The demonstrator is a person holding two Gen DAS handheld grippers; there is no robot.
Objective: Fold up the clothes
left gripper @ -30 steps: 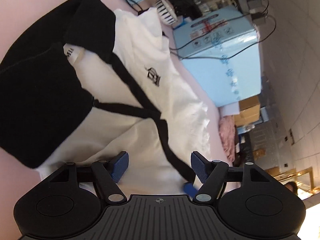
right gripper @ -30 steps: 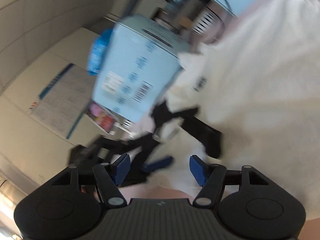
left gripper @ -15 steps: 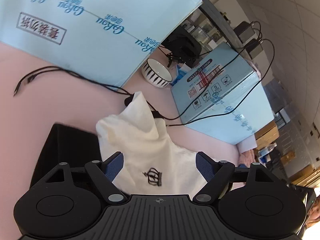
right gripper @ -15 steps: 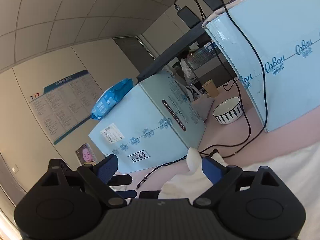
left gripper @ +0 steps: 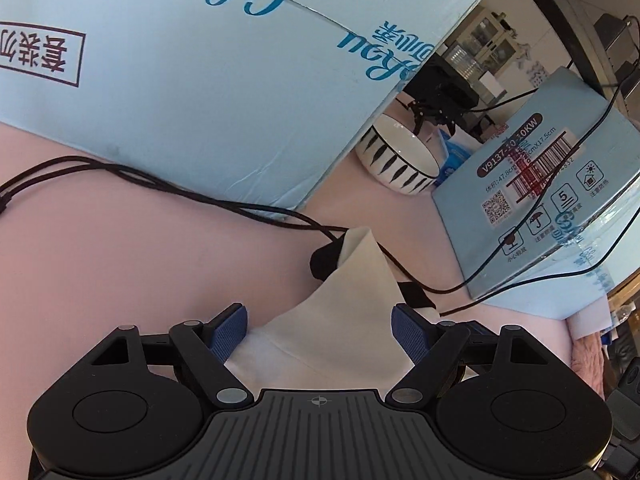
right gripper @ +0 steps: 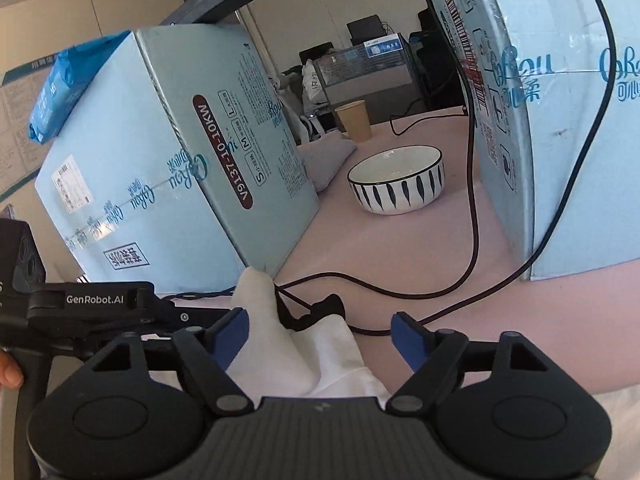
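A white garment with black trim lies on the pink table, its pointed end toward the blue cartons. My left gripper hovers open above that end, and neither pad touches the cloth. In the right wrist view a bunched fold of the same white garment with black trim rises between the jaws of my right gripper, which are closing. Its left pad is against the cloth and its right pad stands apart. The left gripper's black body shows at the left there.
Large light-blue cartons stand close behind the garment. A white bowl with black marks and a paper cup sit between them. Black cables trail over the pink table.
Both grippers swept from over the spread black-and-white garment to its far tip by the cartons. The right jaws widened, then narrowed around the bunched cloth.
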